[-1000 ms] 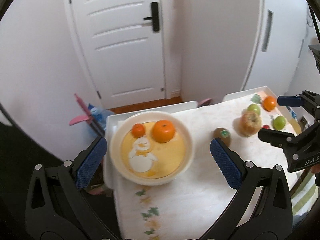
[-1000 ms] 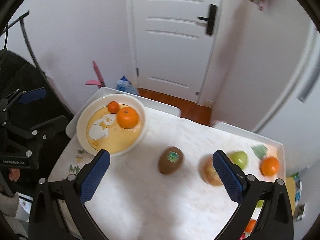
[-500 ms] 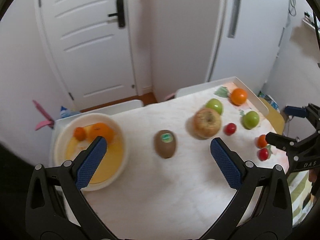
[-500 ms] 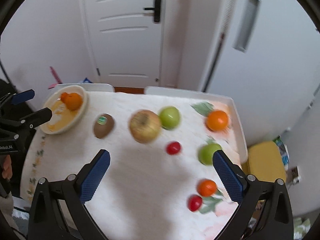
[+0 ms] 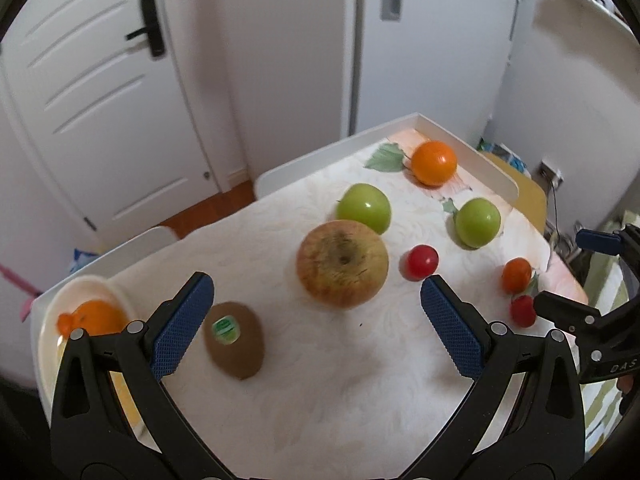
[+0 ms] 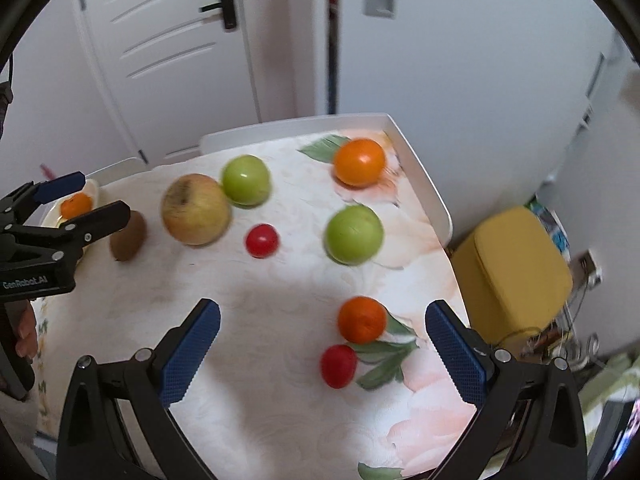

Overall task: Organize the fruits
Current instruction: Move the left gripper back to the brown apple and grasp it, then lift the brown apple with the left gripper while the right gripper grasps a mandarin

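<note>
Loose fruit lies on the floral tablecloth. A big yellow-red apple (image 5: 342, 263) sits mid-table, a brown kiwi (image 5: 234, 339) to its left, two green apples (image 5: 363, 207) (image 5: 478, 222) and a large orange (image 5: 433, 162) behind. A red tomato (image 5: 420, 262) lies right of the big apple. A small orange (image 6: 362, 319) and a red tomato (image 6: 338, 365) lie between my right gripper's fingers. My left gripper (image 5: 316, 328) is open and empty above the table, near the kiwi. My right gripper (image 6: 322, 354) is open and empty. A cream bowl (image 5: 48, 344) at the left holds two oranges (image 5: 98, 316).
The table (image 6: 424, 188) has a raised white rim along its far and right edges. A yellow stool (image 6: 516, 264) stands right of it. A white door (image 5: 96, 92) and wardrobe are behind. The left gripper shows in the right wrist view (image 6: 68, 208).
Both grippers have swung right, from the bowl side toward the loose fruit. The bowl has slid to the left edge of both views. Both stay open and empty.
</note>
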Tool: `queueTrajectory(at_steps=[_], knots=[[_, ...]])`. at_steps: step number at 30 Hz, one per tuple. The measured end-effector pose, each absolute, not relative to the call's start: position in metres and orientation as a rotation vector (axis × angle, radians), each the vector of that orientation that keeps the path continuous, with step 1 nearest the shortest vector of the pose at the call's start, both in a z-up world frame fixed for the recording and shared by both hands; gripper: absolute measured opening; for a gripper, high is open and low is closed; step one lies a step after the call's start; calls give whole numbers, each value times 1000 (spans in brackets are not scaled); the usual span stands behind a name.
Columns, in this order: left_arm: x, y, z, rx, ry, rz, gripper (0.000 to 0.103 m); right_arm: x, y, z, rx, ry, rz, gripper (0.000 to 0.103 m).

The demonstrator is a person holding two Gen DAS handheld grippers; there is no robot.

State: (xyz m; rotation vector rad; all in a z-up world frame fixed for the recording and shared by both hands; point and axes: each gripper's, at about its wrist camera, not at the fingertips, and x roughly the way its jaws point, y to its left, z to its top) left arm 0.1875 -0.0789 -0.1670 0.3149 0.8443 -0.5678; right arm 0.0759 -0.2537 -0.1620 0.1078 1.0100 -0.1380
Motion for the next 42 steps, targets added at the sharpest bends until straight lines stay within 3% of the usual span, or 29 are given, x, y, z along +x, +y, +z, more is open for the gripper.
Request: queueTrajectory(at_steps=[8,13,20,23,42], knots=[[208,-108,-197,403,869,-657,103,76,-268,-188,182,1042,-228,101],[220,-119,-211,438,882,-688,102,80,-274,-200,223,1052,-260,95],[230,-128,-233,475,924,-711,87,88,-281,-214,264,1075,-286,85],[231,-128,-238,493,930,-698,81,91,-282,-219,274,1084,-287,75],[227,-125,-237,497,927,-694,81,97,-284,-230,280,1109,-263,57]])
